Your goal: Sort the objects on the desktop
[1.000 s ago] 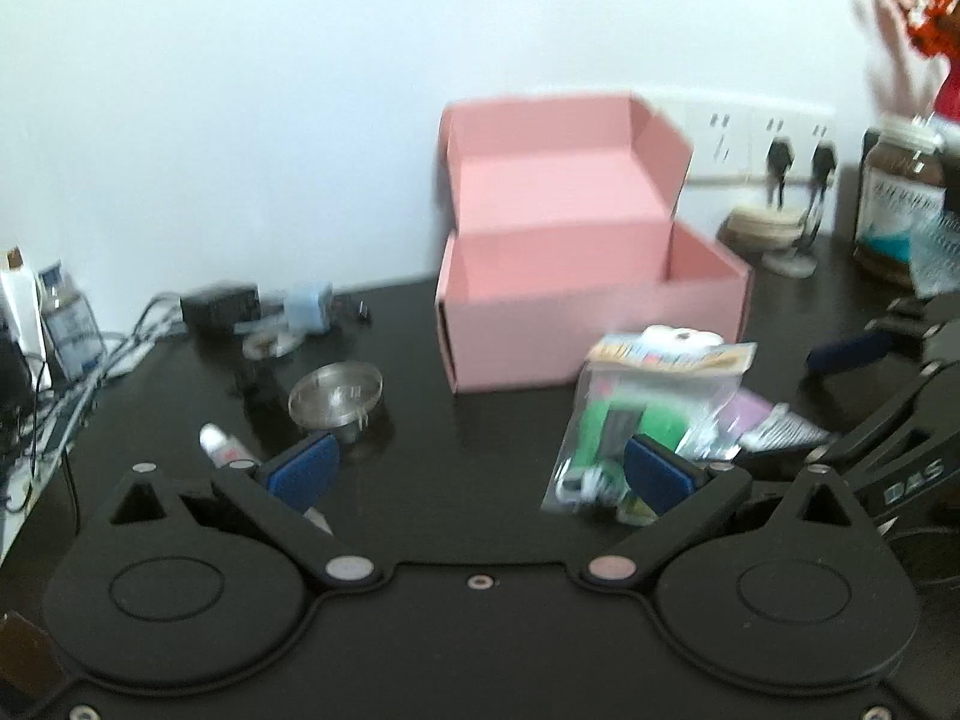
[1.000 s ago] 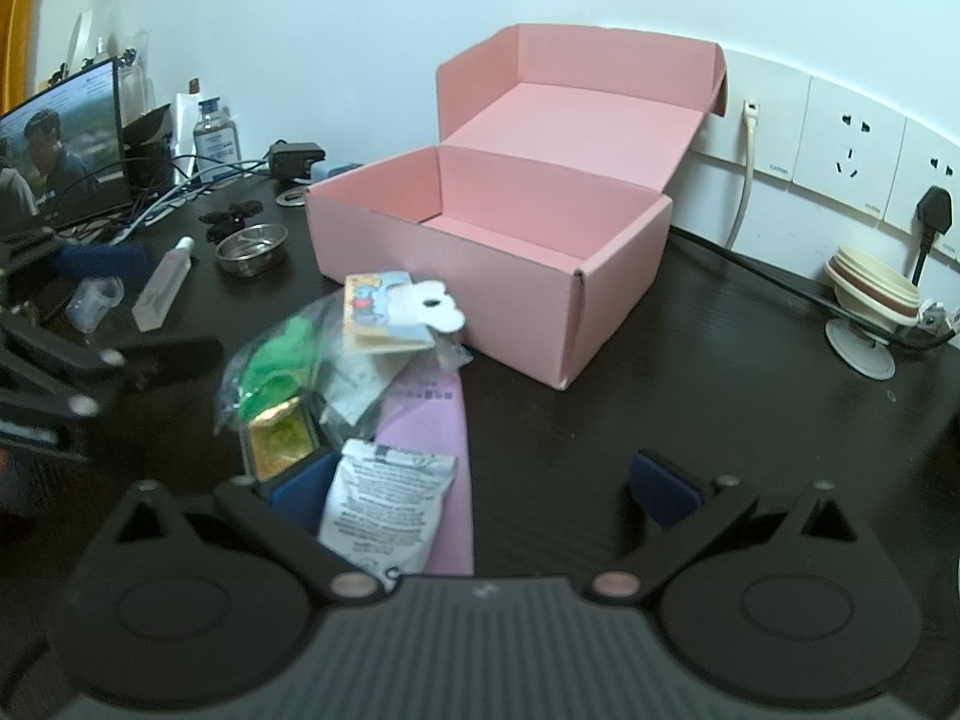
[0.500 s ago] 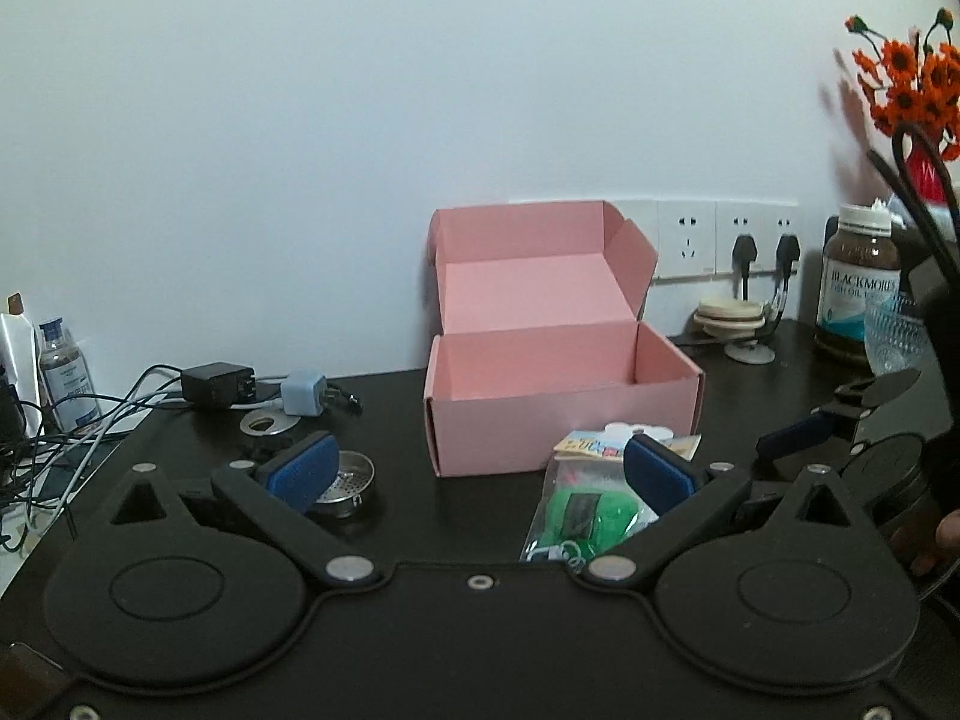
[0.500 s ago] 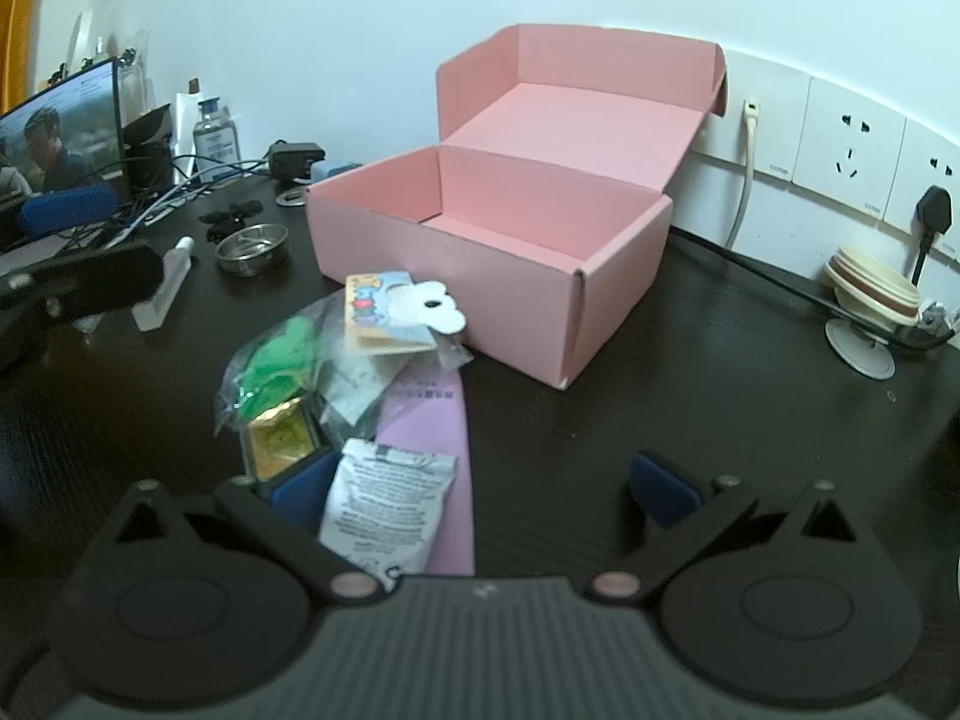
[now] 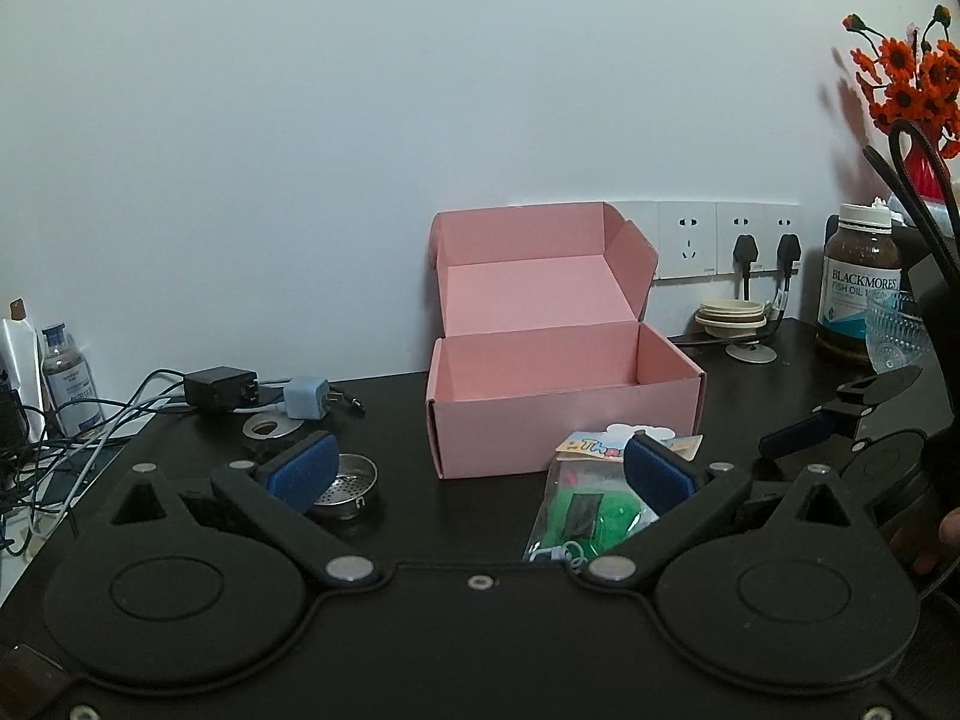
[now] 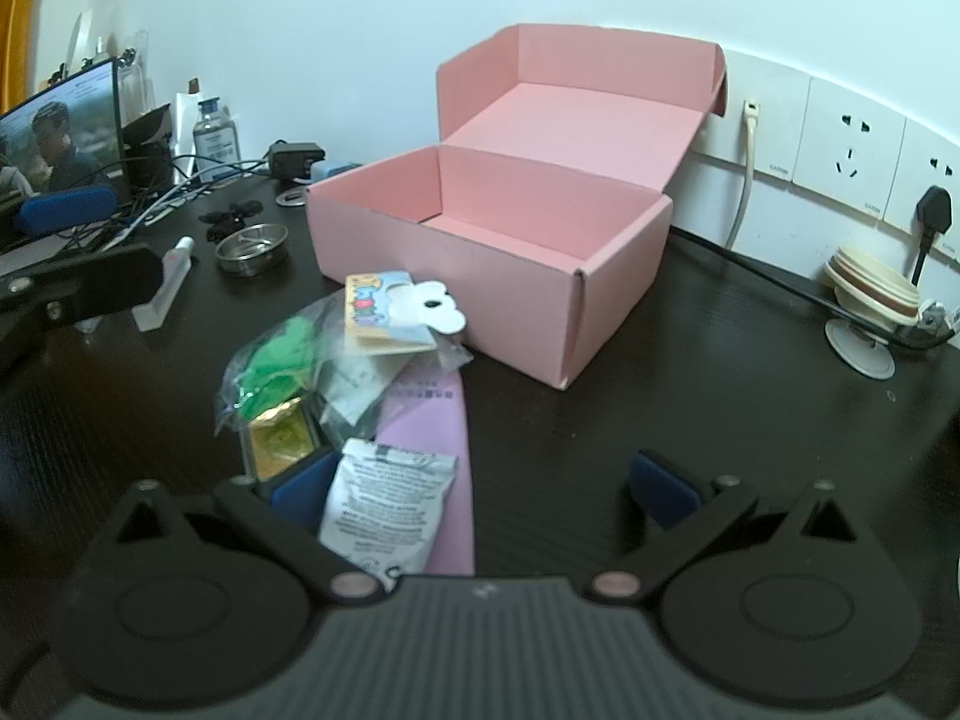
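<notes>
On the desk: black desk (image 6: 690, 360) against a white wall, pink box (image 6: 504, 264) at the back, lid folded up, nothing seen inside
Left gripper (image 5: 477, 468): jaws wide apart, holding nothing, raised over the near desk and facing the box
Right gripper (image 6: 483, 495): jaws wide apart, nothing clamped; low over the desk, facing the box corner
Packets: heap of small bags just before the box; green bag (image 6: 270, 360) on the left, cartoon card (image 6: 384, 315) on top nearest the box, gold sachet (image 6: 279, 435) beneath the green bag, pink sleeve (image 6: 435, 420) running toward the right gripper
White sachet (image 6: 387, 513): nearest piece, lying on the pink sleeve just inside the right gripper's left finger (image 6: 300, 495); whether it touches the pad cannot be told
Heap seen from the left wrist: green bag (image 5: 585, 510) partly behind the left gripper's right finger (image 5: 657, 474), the box beyond it
Strainer (image 5: 348, 483): small metal dish left of the box, just behind the left gripper's left finger (image 5: 303, 468)
Tube (image 6: 168, 288): clear, lying left of the strainer
Chargers (image 5: 258, 390): black and blue plugs with tangled cables, far left
Sockets (image 5: 729, 240): on the wall right of the box; jar (image 5: 861, 282) and flowers (image 5: 906, 84) at far right
</notes>
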Demonstrator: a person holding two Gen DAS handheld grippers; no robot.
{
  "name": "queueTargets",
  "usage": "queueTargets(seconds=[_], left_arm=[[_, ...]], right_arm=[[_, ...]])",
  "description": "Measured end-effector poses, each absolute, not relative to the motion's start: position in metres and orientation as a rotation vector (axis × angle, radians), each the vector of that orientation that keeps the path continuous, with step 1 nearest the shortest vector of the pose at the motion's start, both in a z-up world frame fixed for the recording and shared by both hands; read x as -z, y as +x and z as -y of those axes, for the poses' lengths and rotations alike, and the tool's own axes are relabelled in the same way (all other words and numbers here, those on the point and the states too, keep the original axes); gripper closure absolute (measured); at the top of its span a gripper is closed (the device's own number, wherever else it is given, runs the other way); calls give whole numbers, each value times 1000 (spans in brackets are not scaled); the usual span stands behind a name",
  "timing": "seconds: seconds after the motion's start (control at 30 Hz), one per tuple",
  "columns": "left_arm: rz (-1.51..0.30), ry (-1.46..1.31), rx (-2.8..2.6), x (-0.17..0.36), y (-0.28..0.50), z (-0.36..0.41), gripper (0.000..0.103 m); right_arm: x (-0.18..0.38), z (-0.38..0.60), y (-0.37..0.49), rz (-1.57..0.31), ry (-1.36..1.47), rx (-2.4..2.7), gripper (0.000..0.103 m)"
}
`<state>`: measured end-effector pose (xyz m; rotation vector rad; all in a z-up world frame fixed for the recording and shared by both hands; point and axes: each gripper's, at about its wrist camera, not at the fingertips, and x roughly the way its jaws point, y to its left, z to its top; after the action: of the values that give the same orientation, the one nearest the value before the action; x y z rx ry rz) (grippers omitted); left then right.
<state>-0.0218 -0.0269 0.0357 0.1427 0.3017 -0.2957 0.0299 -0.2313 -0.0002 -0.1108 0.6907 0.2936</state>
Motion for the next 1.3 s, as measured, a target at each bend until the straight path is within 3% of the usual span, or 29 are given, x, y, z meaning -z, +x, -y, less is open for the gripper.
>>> queueTargets(seconds=[1.3], left_arm=[[-334,169,301,-29,-18,31,0]], right_arm=[[0,231,30,-692,-111,-295,1]])
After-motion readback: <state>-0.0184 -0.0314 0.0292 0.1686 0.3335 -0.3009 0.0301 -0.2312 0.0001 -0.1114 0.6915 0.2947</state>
